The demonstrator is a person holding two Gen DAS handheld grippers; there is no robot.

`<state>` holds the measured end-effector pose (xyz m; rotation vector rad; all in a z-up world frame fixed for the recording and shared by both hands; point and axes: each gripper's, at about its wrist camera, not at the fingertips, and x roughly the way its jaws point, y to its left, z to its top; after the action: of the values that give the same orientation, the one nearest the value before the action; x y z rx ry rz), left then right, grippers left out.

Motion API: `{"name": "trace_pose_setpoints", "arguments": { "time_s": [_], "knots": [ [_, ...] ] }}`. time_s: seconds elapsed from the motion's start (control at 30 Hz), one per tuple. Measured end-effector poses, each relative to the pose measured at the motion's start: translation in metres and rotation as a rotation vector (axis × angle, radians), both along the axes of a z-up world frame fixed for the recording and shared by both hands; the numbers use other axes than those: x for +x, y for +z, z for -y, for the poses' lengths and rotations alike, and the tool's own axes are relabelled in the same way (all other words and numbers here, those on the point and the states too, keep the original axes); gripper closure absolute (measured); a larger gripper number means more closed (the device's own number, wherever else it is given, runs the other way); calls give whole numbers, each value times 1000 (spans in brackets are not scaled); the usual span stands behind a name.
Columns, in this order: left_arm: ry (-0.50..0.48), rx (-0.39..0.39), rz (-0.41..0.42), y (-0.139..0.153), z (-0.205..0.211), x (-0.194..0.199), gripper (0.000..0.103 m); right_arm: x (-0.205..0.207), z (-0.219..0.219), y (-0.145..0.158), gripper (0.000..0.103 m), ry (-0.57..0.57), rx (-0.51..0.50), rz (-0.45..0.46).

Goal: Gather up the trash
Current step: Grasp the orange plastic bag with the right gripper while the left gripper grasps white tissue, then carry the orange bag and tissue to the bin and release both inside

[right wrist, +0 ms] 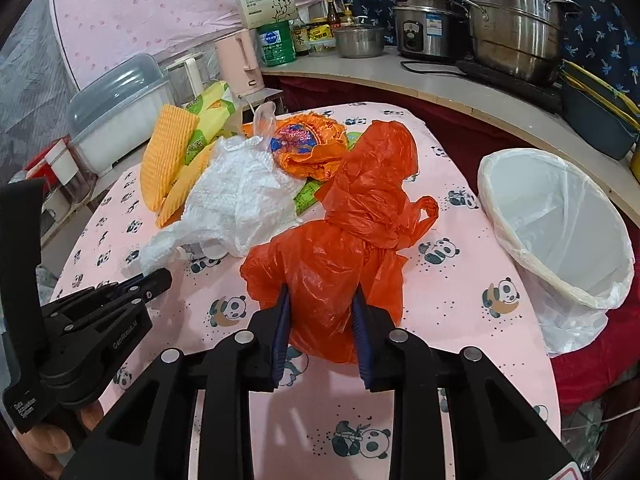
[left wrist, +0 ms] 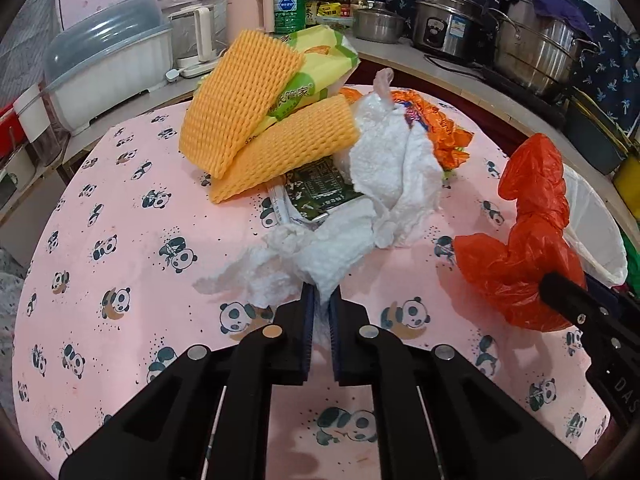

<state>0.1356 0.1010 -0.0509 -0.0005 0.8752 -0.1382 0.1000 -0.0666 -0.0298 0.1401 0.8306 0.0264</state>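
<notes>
Trash lies heaped on the panda-print table [left wrist: 120, 208], and the left wrist view looks straight along the left tongs [left wrist: 322, 304], which are clenched on the near tail of a crumpled white paper towel [left wrist: 312, 256]; the sheet runs up and away from the pads toward the pile, so its long axis follows the line the tongs point along, and the pinched end sits right between the fingers while the bulk trails beyond them. Behind it rest two orange foam nets [left wrist: 240, 100], a green and yellow wrapper [left wrist: 320, 64] and an orange snack packet [left wrist: 444, 132]. At the right edge of this view the red plastic bag [left wrist: 528, 240] stands against the other tool. From the right wrist view, the right tongs [right wrist: 320, 312] are closed on that red plastic bag [right wrist: 332, 264], the blue pads pressing its lower bulge from either side, its knotted top leaning away toward the heap. The lined waste bin [right wrist: 560, 220] stands to the right of these tongs, near the table's right edge, with its mouth tilted toward the camera; by my judgement the right hand is the nearer one to it, and the bag needs only a lift and a swing rightward, while the towel in the left tongs [right wrist: 160, 280] has to cross the table in front of the bag to reach the same opening.
</notes>
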Motion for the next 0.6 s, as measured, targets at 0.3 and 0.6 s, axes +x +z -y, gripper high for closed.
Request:
{"name": "trace_pose_setpoints", "arguments": {
  "time_s": [0.3,0.6],
  "knots": [
    [-77,10,42,24,45,-34,96,-28,36,21,77,-73,23,51],
    [-152,15,71,43,93,-60,96,-54,75,37,76,-162,27,102]
  ]
}}
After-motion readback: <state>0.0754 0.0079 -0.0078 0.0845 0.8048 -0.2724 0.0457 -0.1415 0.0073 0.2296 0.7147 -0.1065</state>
